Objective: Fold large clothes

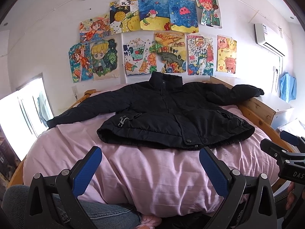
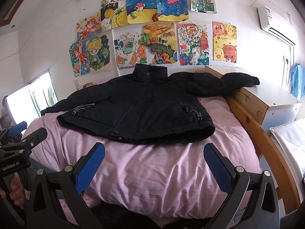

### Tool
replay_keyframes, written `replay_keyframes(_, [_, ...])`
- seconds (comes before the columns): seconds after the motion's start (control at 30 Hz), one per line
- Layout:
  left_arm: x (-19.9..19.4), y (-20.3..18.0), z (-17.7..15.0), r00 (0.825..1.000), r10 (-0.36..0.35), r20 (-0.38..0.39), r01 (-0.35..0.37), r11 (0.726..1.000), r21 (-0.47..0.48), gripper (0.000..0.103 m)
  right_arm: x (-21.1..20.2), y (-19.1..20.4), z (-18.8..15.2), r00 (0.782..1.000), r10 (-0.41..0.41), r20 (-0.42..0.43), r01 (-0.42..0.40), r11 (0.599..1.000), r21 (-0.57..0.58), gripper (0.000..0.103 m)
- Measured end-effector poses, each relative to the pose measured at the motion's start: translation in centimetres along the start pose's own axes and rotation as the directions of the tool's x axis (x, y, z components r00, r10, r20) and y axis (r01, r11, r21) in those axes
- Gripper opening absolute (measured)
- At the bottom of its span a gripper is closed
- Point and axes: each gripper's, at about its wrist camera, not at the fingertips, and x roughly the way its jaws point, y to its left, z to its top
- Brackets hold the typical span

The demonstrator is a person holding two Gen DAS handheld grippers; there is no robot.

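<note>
One black jacket (image 1: 167, 112) lies flat on the bed (image 1: 152, 175), on top of the pink sheet, with its front side up and its collar toward the wall. It is zipped and spread out wide. Both sleeves stick out to the sides. One sleeve (image 2: 236, 80) reaches off the bed and rests on the wooden cabinet (image 2: 266, 103) next to it. The other sleeve (image 1: 76, 112) lies toward the bright window. No part of the jacket is folded over yet, so the folding job looks like it has not begun. All the steps are left: bring in the sleeves, then fold the body. The left claw (image 1: 150, 169) hangs over the bare sheet near the bottom edge of the jacket, with its two blue fingers spread wide and nothing between them. The right claw (image 2: 154, 167) does the same a little to the side, also spread wide and empty. Neither one touches the jacket. So there are two claws, one jacket, two sleeves and one bed. The wall has many bright drawings (image 2: 158, 28), maybe twelve, but some overlap so the count is hard to be sure of. A white air cooler (image 2: 276, 26) hangs high on the wall.
</note>
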Motion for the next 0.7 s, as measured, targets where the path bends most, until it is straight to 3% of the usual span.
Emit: replay_keyframes(0.7, [0.07, 0.19, 0.02, 1.000, -0.002, 0.003, 0.002, 1.000, -0.003, 0.103, 0.18, 0.03, -0.47, 1.000, 0.004, -0.005, -0.004, 1.000, 0.011, 0.102])
